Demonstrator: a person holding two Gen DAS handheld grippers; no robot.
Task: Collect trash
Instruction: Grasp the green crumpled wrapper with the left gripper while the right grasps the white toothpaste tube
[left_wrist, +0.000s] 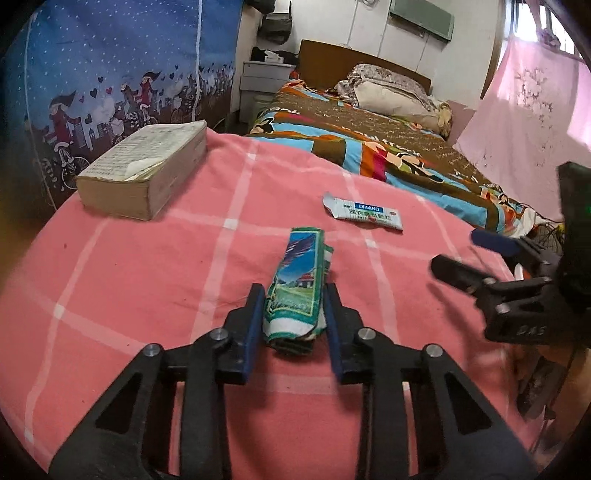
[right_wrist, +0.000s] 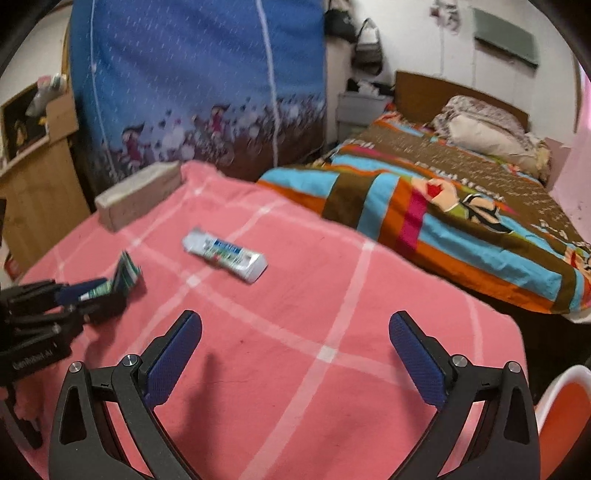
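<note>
A crushed green and blue carton (left_wrist: 297, 284) is held between the pads of my left gripper (left_wrist: 293, 295), which is shut on it just above the pink checked cloth (left_wrist: 147, 277). The carton also shows at the left of the right wrist view (right_wrist: 125, 277), in the left gripper (right_wrist: 92, 291). A white and blue toothpaste box (left_wrist: 362, 213) lies flat on the cloth beyond it, and shows in the right wrist view (right_wrist: 225, 254). My right gripper (right_wrist: 295, 332) is open and empty above the cloth, short of the box. It appears at the right of the left wrist view (left_wrist: 465, 254).
A thick worn book (left_wrist: 147, 173) lies at the cloth's far left. A bed with a colourful quilt (left_wrist: 369, 136) stands beyond the far edge. A blue printed wardrobe (right_wrist: 199, 81) stands behind. An orange and white seat (right_wrist: 565, 417) is at the lower right.
</note>
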